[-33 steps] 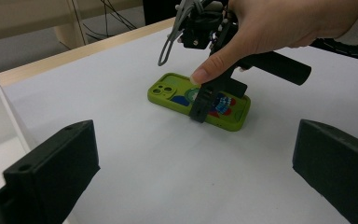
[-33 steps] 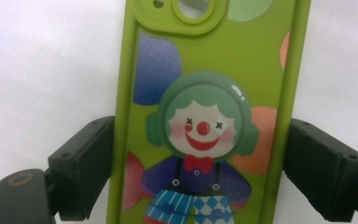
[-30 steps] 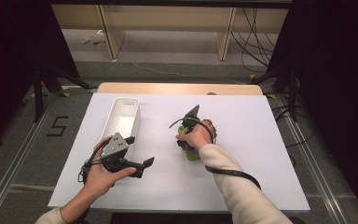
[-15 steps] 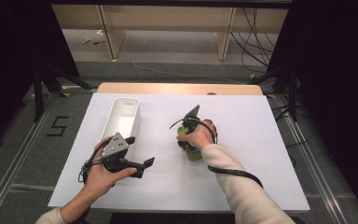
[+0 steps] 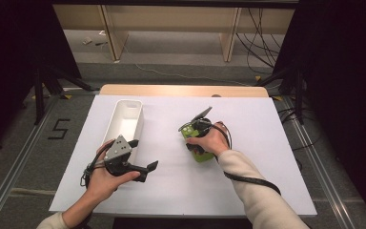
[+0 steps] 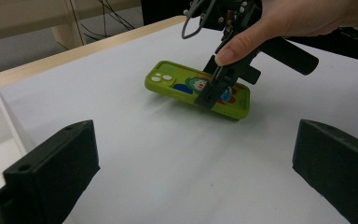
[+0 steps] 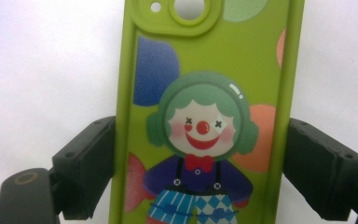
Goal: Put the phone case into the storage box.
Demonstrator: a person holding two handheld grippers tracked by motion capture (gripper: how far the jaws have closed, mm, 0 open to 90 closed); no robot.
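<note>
The white bench (image 5: 267, 157) carries a white tray (image 5: 124, 121) at its left half and a green phone case (image 5: 198, 145) near its middle, well apart from the tray. In the high view the case is mostly hidden under the right hand (image 5: 209, 140), and little more than its green edge shows; the right gripper view reveals its printed back, a clown with green hair, a red bow tie and coloured balloons. There the case's long axis runs away from the camera, the camera cutout at the far end. In the left gripper view the case lies flat, camera end toward the wooden bench edge. The right gripper (image 6: 214, 91) stands over it with its jaws set one at each long side, pressed to the edges, gripping the case. The left gripper (image 5: 140, 160) hovers beside the tray, its jaws spread wide with nothing between them.
</note>
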